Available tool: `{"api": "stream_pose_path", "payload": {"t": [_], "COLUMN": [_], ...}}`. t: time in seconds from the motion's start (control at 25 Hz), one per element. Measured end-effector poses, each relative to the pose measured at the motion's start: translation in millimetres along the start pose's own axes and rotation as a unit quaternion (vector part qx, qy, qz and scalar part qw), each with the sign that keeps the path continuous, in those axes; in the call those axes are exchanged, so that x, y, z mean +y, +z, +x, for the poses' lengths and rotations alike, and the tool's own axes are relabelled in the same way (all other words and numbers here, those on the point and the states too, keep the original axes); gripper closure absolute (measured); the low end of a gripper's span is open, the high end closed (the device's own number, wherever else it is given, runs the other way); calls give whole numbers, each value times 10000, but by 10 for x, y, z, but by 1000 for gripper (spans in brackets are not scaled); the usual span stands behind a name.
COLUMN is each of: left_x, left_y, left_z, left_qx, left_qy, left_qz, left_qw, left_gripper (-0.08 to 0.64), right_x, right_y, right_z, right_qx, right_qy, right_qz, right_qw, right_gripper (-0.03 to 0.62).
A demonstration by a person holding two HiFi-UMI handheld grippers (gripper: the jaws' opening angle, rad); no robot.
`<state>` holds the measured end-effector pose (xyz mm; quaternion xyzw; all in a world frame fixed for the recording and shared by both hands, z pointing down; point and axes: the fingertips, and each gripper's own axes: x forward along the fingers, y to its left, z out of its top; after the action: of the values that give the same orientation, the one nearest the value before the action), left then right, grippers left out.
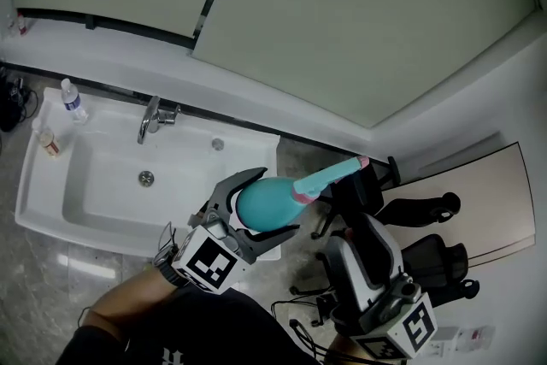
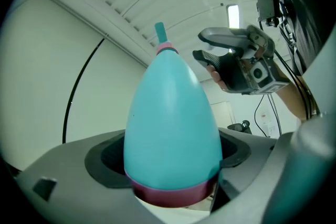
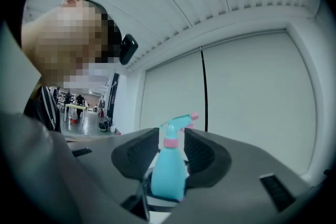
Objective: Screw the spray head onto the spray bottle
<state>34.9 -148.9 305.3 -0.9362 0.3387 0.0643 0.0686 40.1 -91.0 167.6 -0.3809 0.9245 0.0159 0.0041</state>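
Head view: the left gripper (image 1: pixel 275 201) is clamped round the bottle (image 1: pixel 259 208), held in the air by the sink's (image 1: pixel 34 184) right edge.

Left gripper view: the right gripper (image 2: pixel 199 44) hangs clear, jaws apart and empty.

Right gripper view: the spray head (image 3: pixel 176 124) sits on the neck. Tightening probably remains.

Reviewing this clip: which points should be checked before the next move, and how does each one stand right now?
1. Bottle secured: the left gripper clamps the spray bottle round its wide body. Ok.
2. Head in place: the spray head sits on the neck above the pink collar. Ok.
3. Collar screwed fully home: cannot tell.
4. Hold on the head: the right gripper has its jaws apart and is clear of the spray head. Not ok.
5. Alignment: in the right gripper view, the bottle stands centred between that gripper's jaws. Ok.
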Motion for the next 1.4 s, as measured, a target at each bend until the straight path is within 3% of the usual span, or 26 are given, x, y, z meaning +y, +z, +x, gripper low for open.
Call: {"api": "stream_pose_path", "payload": {"t": [0.08, 0.16, 0.28, 0.4, 0.48, 0.6, 0.8, 0.88, 0.92, 1.0, 1.08, 1.2, 1.4], "left_x": [-19, -69, -194, -304, -351, -418, -547, -581, -595, -618, -631, -562, -279], "left_y": [28, 55, 116, 183, 211, 211, 233, 247, 252, 258, 244, 195, -12], "left_z": [-27, -56, -93, -105, -113, -117, -95, -94, -94, -92, -88, -70, -20], "left_qx": [19, 47, 60, 23, -12, -10, -64, -127, -160, -213, -194, -86, 457], "left_qy": [-121, -277, -566, -762, -862, -1011, -1296, -1424, -1489, -1611, -1673, -1474, -513], "left_qz": [82, 144, 143, 121, 59, 7, -167, -270, -330, -473, -556, -452, 85], "left_qw": [9999, 9995, 9983, 9970, 9963, 9949, 9914, 9894, 9882, 9856, 9841, 9880, 9976], "left_gripper": [121, 121, 121, 121, 121, 121, 121, 121, 121, 121, 121, 121, 121], "right_x": [-228, -456, -659, -666, -469, -106, 332, 375, 376, 378, 399, 416, 274], "right_y": [243, 354, 311, 188, 124, 63, -10, -27, -23, -9, -11, -51, -232], "right_z": [-116, -136, 24, 212, 230, 237, 215, 224, 228, 224, 232, 300, 453], "right_qx": [-579, -998, -1054, -770, -601, -282, 389, 495, 499, 481, 516, 767, 1417], "right_qy": [65, 801, 2424, 3260, 3821, 4450, 5054, 5062, 5048, 5049, 5002, 4658, 3515], "right_qz": [77, 645, 1770, 2099, 2001, 1420, 468, 311, 296, 291, 237, -6, -752], "right_qw": [9983, 9897, 9480, 9185, 9002, 8838, 8608, 8604, 8613, 8613, 8640, 8816, 9223], "right_gripper": [460, 460, 440, 319, 308, 308, 310, 332, 389, 429, 443, 446, 448]}}
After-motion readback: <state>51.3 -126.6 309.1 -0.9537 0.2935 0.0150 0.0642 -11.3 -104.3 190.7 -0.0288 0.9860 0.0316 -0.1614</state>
